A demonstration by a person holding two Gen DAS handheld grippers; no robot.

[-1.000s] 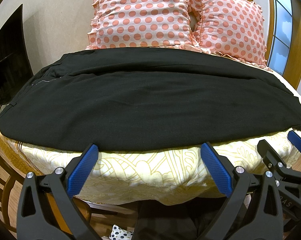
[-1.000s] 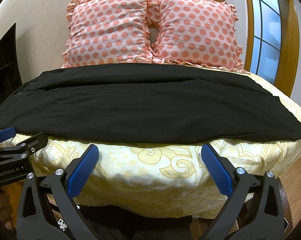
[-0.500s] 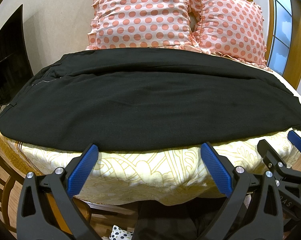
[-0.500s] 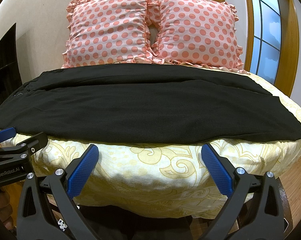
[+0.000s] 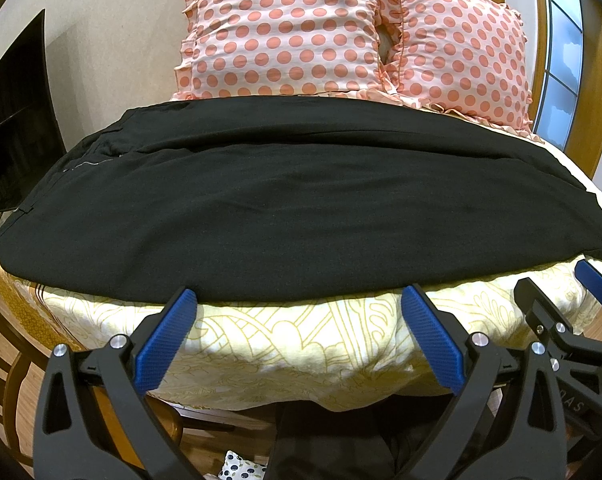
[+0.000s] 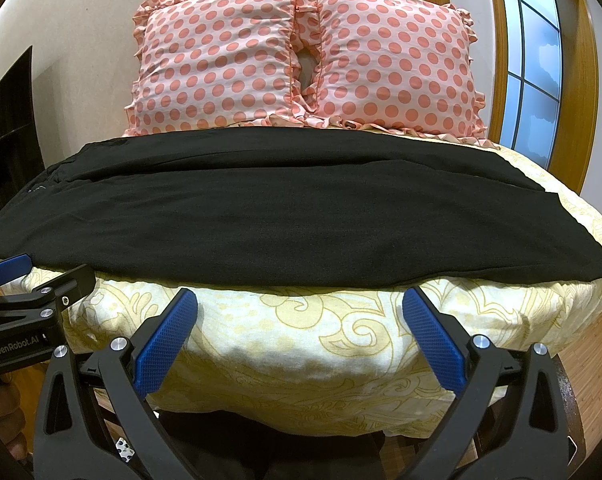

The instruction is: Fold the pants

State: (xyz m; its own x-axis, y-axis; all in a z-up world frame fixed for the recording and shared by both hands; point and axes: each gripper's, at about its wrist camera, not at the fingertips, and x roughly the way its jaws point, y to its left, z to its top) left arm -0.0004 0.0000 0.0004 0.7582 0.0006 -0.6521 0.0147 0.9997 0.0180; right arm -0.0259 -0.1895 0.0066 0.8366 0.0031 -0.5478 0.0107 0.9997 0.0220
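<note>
left gripper: jaws spread wide, holding nothing, tips just short of the near hem | pants: black, spread flat across the bed, waistband at left, leg ends at right, pillows behind | right gripper: jaws spread wide, empty, just in front of the pants' near edge

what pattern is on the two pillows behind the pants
Coral polka dots on pale pink, with ruffled edges; the pillows show best in the right wrist view.
</note>
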